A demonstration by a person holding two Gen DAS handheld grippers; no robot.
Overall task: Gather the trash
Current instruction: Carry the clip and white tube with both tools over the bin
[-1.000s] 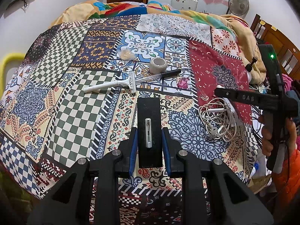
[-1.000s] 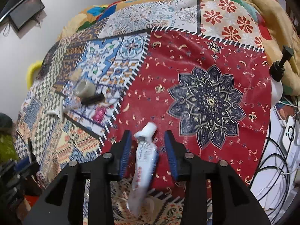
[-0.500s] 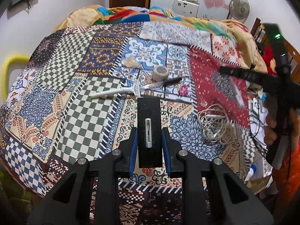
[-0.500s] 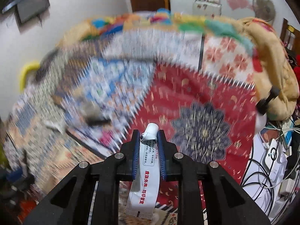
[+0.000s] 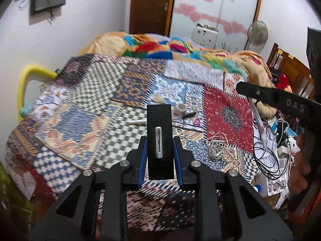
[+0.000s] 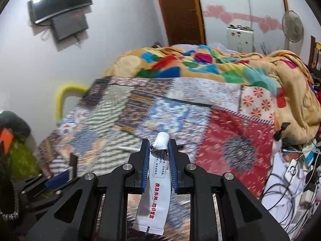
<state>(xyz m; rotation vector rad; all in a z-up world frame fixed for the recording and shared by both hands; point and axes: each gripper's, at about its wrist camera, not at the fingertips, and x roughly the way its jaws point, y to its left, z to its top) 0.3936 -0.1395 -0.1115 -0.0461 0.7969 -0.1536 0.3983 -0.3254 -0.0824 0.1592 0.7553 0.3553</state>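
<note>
Your right tool (image 6: 159, 165) pinches a white tube (image 6: 156, 188) near its capped end; the jaws closed onto it within the last second and now grip steadily. The flattened, crimped tail hangs free below the pads, printed in red and dark characters, looking squeezed out, which fits it being trash. Gripping high by the cap probably keeps the limp body from folding.

Your left tool (image 5: 160, 153) is pressed onto a black card (image 5: 159, 140) with a white clip-like piece on its face, held upright between the blue pads. Both items are off the bed (image 5: 84, 108), clear of the quilt, likely ready to carry to a bin; none is in view.

Farther out, near the bed's right edge, lies a tangle of white cable (image 5: 217, 145). Toward the middle sit a tape roll (image 5: 181, 108), a pen (image 5: 188, 114) and a white stick-like item, partly hidden behind the card. A colourful blanket (image 6: 200, 64) is heaped at the far end.
</note>
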